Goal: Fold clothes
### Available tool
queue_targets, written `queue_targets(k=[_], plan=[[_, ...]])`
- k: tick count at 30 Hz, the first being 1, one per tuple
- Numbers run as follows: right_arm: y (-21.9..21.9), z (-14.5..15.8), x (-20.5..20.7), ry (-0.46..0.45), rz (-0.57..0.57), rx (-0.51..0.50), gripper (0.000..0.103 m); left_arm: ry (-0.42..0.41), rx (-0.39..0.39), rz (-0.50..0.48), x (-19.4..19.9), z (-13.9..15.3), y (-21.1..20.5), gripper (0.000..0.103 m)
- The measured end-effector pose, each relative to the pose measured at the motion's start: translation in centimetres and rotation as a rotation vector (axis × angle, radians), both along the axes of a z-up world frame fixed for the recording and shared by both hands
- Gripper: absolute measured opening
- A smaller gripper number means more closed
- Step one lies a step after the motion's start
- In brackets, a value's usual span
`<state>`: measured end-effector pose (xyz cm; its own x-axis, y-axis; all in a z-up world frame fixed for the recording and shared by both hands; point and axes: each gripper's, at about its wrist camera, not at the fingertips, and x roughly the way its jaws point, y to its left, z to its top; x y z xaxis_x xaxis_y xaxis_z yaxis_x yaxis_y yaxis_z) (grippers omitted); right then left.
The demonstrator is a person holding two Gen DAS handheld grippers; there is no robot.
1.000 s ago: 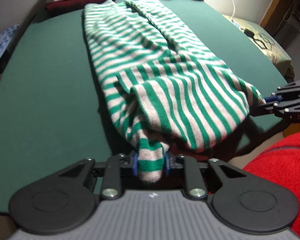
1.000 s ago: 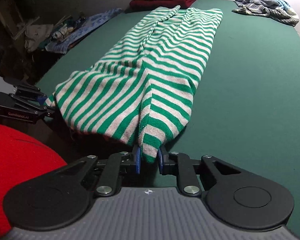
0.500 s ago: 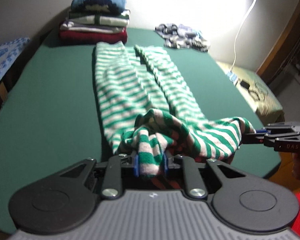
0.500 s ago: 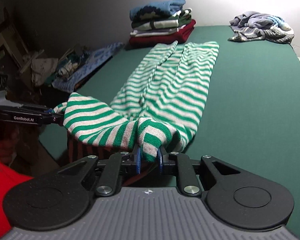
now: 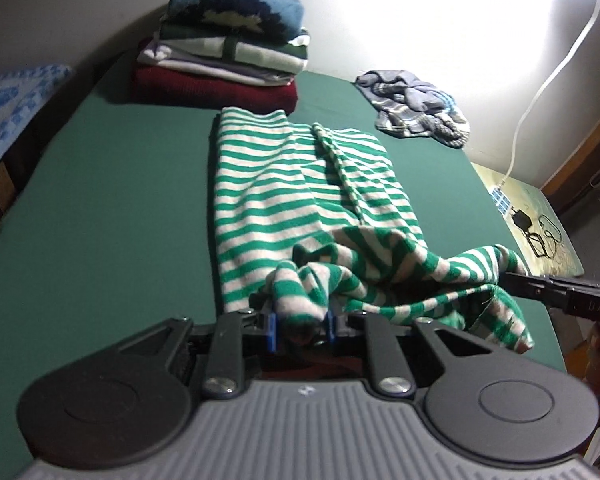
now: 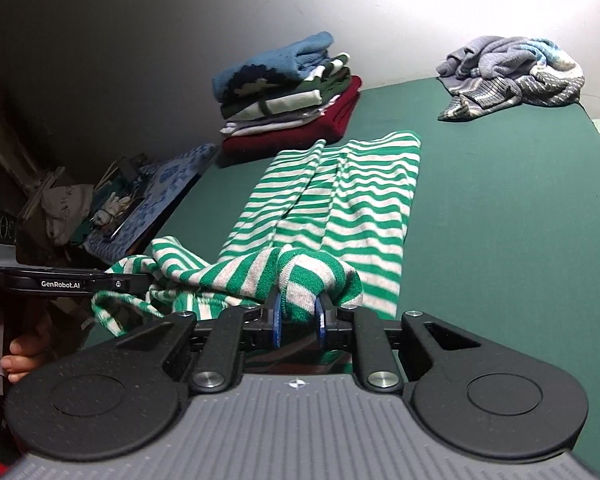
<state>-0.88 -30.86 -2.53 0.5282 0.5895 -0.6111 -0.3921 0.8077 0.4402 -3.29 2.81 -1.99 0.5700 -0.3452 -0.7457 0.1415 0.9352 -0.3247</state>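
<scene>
The left gripper (image 5: 300,326) tilts down toward the green table top (image 5: 112,208), and its blue pads are squeezed on a bunched corner of the green and white striped knit sweater (image 5: 284,200). The right gripper (image 6: 299,320) tilts down too, and its blue pads pinch the other near corner of the same sweater. A hand (image 6: 18,354) with curled fingers holds the left gripper from below, off to the left of the right jaws.

The sweater lies long and straight away from both sets of jaws. Its far end points at the stack of folded clothes (image 5: 228,48). The near edge is lifted and sags between the two grippers.

The side of the left gripper reads "GenRobot.AI". The right gripper shows the letters "DAS".
</scene>
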Motion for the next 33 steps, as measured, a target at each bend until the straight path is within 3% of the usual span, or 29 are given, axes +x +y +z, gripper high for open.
queue_targets(k=[10, 16, 19, 24, 29, 33], plan=[[1.7, -2.4, 4.2, 0.027, -0.065, -0.094, 0.017, 0.047, 0.054, 0.016, 6.3, -3.0, 0.1, 0.02], [1.8, -4.3, 6.3, 0.052, -0.153, -0.105, 0.023, 0.069, 0.035, 0.024, 8.9, -5.3, 0.2, 0.034], [0.8, -3.0, 5.8, 0.016, -0.2, -0.056, 0.026, 0.053, -0.008, 0.027, 9.1, -5.0, 1.0, 0.041], [0.9, 0.2, 2.1, -0.149, -0.111, -0.119, 0.034, -0.046, -0.038, 0.016, 6.4, -2.1, 2.9, 0.061], [3.7, 0.7, -0.8, -0.248, 0.05, -0.26, 0.035, -0.084, 0.014, -0.134, 2.6, -1.1, 0.7, 0.064], [6.3, -0.6, -1.0, -0.247, 0.12, -0.324, 0.027, -0.078, 0.081, -0.19, 1.7, -2.9, -2.2, 0.064]])
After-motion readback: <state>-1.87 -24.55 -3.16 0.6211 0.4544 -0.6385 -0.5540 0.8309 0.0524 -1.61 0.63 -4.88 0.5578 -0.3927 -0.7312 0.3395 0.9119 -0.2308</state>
